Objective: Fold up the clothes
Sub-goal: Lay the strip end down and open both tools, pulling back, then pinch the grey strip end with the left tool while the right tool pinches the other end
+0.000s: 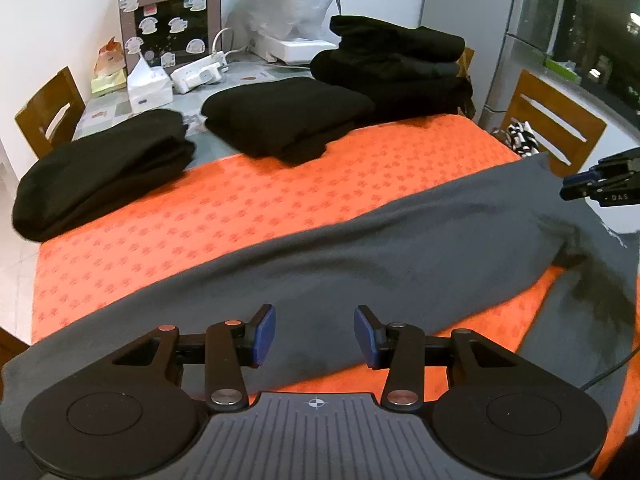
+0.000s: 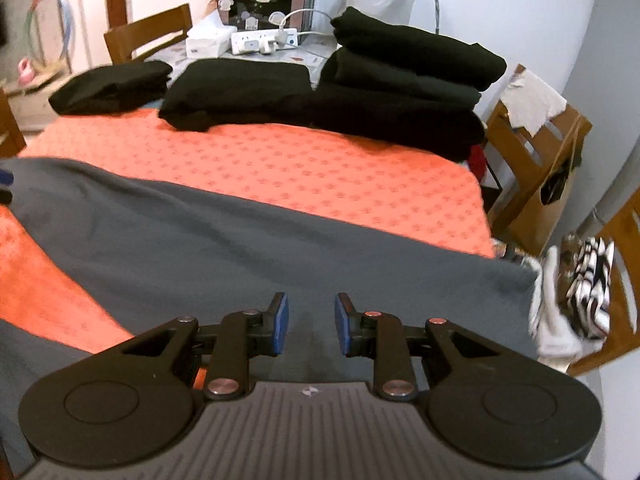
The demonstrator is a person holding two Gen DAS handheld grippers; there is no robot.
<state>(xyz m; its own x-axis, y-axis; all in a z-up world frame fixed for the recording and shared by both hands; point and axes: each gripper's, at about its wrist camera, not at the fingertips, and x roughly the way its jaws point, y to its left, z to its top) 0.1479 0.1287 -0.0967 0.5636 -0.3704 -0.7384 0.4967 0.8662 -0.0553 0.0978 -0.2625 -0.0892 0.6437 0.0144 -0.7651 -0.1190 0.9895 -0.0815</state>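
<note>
A table is covered by an orange cloth [image 1: 256,208] with a faint repeated pattern. Across its near side lies a long grey garment [image 1: 360,256], spread flat in a wide band from one edge of the table to the other, with part of it hanging off the edge on the right. Along the far side sit three lots of folded black clothes: one pile [image 1: 104,172] at the left, one pile [image 1: 288,116] in the middle, and a taller stack [image 1: 400,60] at the right. Behind them on the bare tabletop are a tissue box [image 1: 150,84], a white power strip [image 1: 200,72] with a cable, a metal appliance [image 1: 170,12] dotted with stickers, and a white plastic bag [image 1: 296,4]. Wooden chairs [image 1: 52,112] stand around the table against white walls; a striped cloth [image 2: 592,284] lies on a chair at the right. The left gripper [image 1: 315,334] hovers over the near edge of the grey garment, its blue-padded jaws wide apart and empty. The right gripper [image 2: 311,322] hangs over the garment's right part, its jaws parted more narrowly, holding nothing.
</note>
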